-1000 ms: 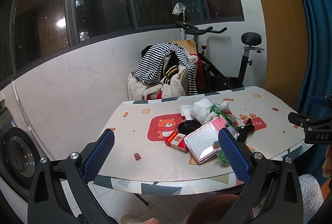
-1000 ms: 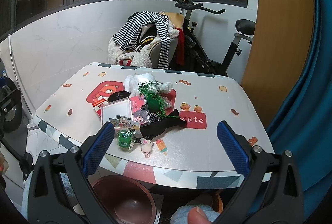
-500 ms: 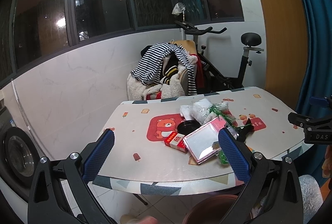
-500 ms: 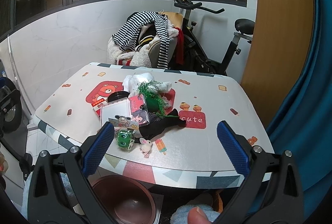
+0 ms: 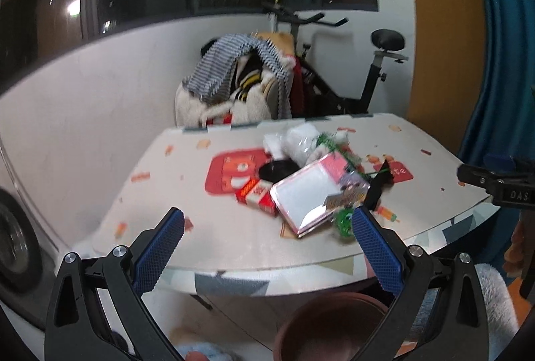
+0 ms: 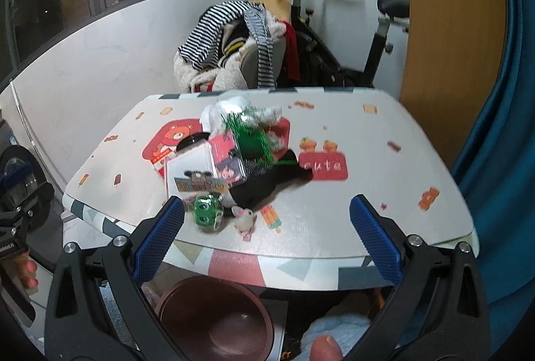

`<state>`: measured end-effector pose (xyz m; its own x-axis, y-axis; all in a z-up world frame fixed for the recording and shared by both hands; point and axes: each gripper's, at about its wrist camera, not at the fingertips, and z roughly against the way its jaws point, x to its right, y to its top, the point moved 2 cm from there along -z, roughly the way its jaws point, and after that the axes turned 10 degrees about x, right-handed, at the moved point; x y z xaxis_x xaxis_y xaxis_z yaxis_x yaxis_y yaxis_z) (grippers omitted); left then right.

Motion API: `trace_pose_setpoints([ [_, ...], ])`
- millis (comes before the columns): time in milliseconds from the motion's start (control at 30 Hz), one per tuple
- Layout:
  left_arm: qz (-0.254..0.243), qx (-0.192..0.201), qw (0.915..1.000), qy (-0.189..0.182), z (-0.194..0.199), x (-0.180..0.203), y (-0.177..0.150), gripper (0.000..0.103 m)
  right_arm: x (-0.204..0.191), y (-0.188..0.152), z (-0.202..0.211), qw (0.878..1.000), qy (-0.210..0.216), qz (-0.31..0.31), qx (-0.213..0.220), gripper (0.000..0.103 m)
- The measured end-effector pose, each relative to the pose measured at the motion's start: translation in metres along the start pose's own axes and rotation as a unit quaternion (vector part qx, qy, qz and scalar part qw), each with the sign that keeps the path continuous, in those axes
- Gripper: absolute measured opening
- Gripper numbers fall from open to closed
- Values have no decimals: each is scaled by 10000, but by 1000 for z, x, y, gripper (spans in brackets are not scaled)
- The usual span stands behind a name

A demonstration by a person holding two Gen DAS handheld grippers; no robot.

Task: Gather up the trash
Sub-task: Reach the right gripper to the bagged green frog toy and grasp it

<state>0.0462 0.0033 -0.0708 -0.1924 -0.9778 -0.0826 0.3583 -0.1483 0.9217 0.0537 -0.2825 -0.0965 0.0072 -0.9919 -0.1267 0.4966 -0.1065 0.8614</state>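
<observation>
Brown bin (image 6: 214, 317) sits half-hidden under blurred table (image 6: 334, 227) edge.

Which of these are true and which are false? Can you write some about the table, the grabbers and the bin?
1. Both hand-held grippers, left and right, are open and hold nothing. True.
2. The brown bin stands on the table. False: it is on the floor below the near edge.
3. A green toy lies near the table's front edge. True.
4. A striped shirt lies flat on the table. False: it is draped on a chair behind.
</observation>
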Motion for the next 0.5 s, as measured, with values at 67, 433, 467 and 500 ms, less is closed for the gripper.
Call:
trace_pose_setpoints([
  [67, 48, -63, 10000, 45, -7, -5, -6, 98, 2, -6, -8, 9999, 25, -27, -132, 97],
  [433, 112, -550, 9984, 94, -55, -16, -43, 98, -1, -34, -51, 9978, 271, -75, -603, 98],
  [467, 132, -588, 9981, 121, -59, -18, -46, 98, -1, -37, -55, 9977, 257, -58, -619, 98],
  [500, 180, -630, 9978, 134, -64, -22, -50, 98, -1, -40, -60, 9975, 247, -59, -667, 98],
])
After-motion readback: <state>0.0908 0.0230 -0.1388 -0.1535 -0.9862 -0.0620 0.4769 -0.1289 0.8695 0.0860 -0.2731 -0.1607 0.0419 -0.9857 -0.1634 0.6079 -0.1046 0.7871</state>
